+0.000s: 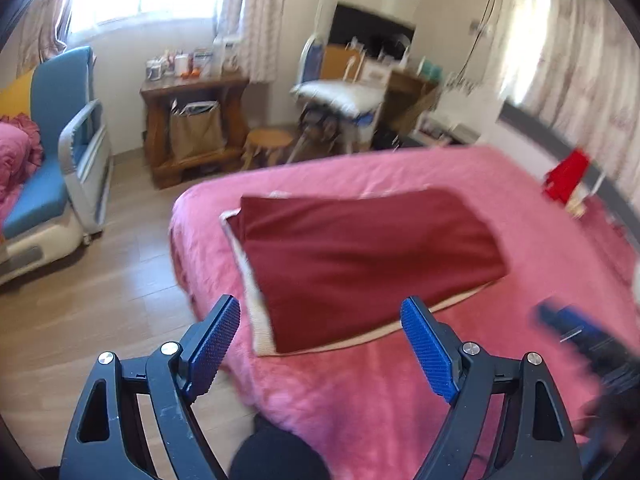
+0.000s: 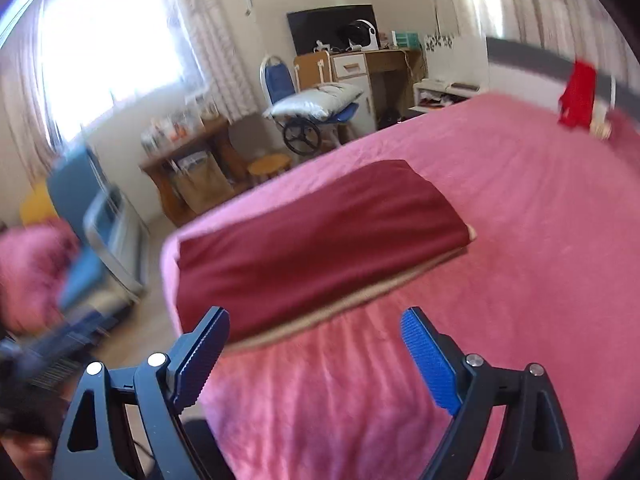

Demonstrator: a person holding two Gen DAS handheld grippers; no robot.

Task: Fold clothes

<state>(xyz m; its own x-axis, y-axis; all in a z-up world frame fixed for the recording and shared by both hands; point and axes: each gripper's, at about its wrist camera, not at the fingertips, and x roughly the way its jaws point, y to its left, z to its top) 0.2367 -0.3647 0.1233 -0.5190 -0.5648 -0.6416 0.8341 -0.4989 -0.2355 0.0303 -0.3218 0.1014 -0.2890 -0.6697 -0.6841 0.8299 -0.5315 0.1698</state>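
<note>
My left gripper (image 1: 320,340) hangs with its jaws spread wide and nothing between them, above the near edge of the bed (image 1: 520,208). My right gripper (image 2: 316,348) is the same, wide apart and empty, over the pink cover. At the right edge of the left view I see the right gripper as a blur; the left one shows blurred at the left edge of the right view. Just beyond both sets of fingers lies the cloth (image 1: 360,252), dark red, folded into a neat rectangle with a pale lining showing along its near and left edges; it rests flat on the bed near the corner, touched by neither gripper. Further back, near the bed's far right side, stands a small red object (image 1: 566,176), too blurred to identify. Past the bed I see a stool (image 1: 268,140), a wooden table (image 1: 192,92) and a blue chair (image 1: 52,132).
</note>
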